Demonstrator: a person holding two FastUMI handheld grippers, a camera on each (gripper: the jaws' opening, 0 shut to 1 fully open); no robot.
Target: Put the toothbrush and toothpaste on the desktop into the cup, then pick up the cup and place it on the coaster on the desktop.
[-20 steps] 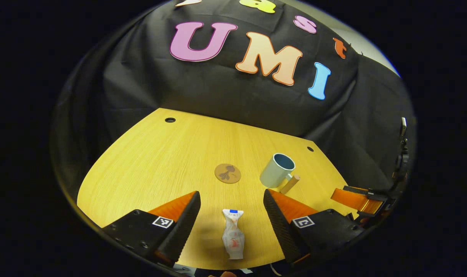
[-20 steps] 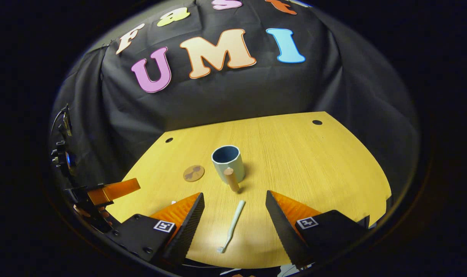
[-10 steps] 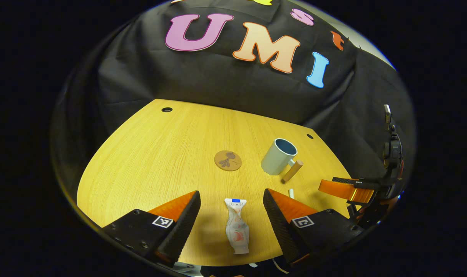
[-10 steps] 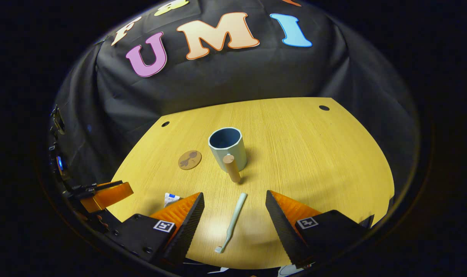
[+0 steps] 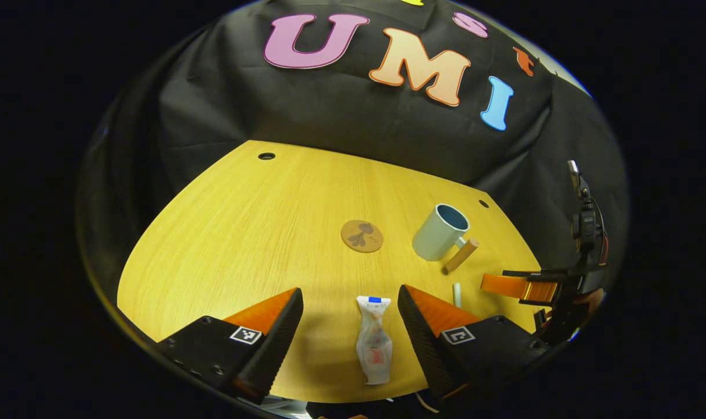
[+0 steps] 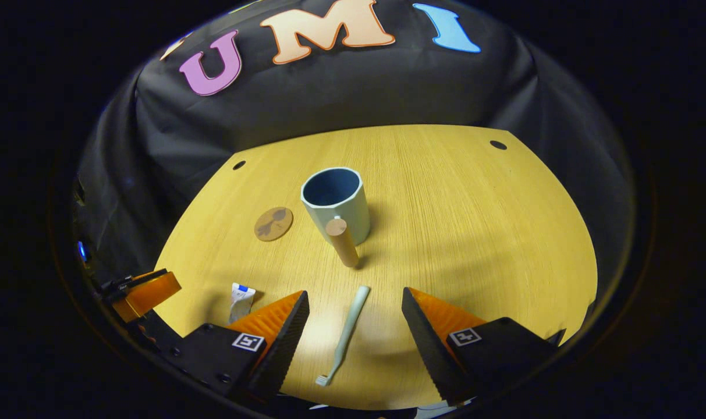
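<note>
In the left gripper view the toothbrush (image 5: 457,294) is mostly hidden behind one finger (image 5: 428,326), near the desktop's (image 5: 242,233) right edge.

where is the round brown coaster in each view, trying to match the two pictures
Left gripper view: the round brown coaster lies near the middle of the yellow wooden desktop, left of the pale blue-green cup with a wooden handle, apart from it.
Right gripper view: the coaster lies left of centre, again left of the cup and apart from it.
Shared landmark: the cup, upright beside the coaster.
</note>
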